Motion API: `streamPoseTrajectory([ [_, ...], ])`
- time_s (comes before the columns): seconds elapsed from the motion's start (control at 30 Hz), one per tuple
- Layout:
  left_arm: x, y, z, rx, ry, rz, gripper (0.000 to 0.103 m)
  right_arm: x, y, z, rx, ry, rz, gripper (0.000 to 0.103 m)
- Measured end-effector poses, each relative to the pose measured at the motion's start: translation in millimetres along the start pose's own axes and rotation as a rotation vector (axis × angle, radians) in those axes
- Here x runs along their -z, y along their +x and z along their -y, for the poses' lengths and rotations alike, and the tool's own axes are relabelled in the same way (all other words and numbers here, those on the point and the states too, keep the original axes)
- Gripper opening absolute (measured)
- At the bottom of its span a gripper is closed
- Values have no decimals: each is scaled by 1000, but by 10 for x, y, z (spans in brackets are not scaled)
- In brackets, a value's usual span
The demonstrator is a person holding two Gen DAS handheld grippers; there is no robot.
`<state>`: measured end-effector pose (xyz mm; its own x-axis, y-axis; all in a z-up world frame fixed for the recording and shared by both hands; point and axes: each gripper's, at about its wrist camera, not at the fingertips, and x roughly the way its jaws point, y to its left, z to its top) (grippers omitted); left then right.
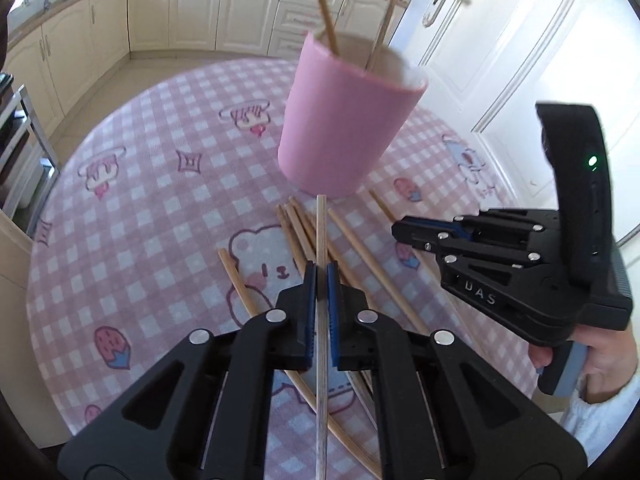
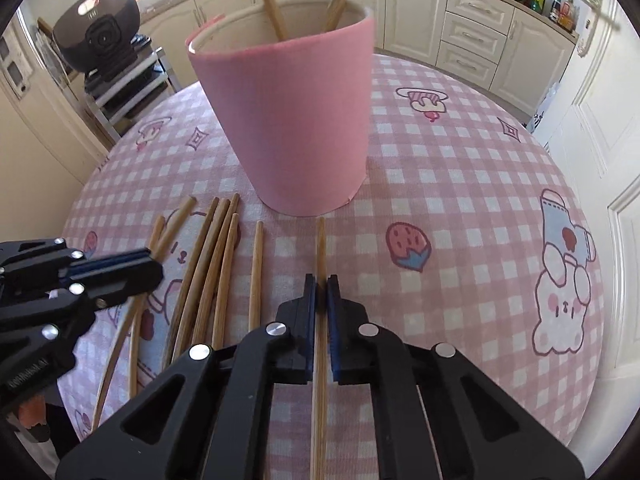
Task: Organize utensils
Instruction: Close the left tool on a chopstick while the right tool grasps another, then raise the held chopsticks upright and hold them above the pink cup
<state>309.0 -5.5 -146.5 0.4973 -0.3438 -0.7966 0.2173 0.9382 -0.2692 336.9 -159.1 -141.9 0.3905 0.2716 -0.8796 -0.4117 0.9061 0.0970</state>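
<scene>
While both tongs grip a chopstick each, the pink cup [image 1: 340,120] stands at the far side with two sticks in it.

Left tongs [image 1: 320,280] are closed on one chopstick [image 1: 321,240], lifted above the loose chopsticks [image 1: 360,256] lying on the checked surface [image 1: 160,220] just near of the cup. Right tongs [image 2: 321,284] are closed on another chopstick [image 2: 320,248], pointing at the cup's base, with the loose pile to its left.

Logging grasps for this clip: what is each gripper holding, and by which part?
Left gripper and right gripper each clamp one chopstick along its shaft, tip forward.
</scene>
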Motion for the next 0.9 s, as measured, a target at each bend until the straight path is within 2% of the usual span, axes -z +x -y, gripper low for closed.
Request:
streamPoseTrajectory([
  [0.3, -112, -683, 145, 6, 28, 136, 6, 32, -662, 22, -82, 39, 188, 4],
  [0.47, -144, -1013, 212, 8, 36, 207, 5, -22, -914, -150, -105, 25, 259, 4],
  [0.9, -386, -1493, 549, 38, 115, 338, 5, -174, -1571, -283, -138, 24, 440, 4],
])
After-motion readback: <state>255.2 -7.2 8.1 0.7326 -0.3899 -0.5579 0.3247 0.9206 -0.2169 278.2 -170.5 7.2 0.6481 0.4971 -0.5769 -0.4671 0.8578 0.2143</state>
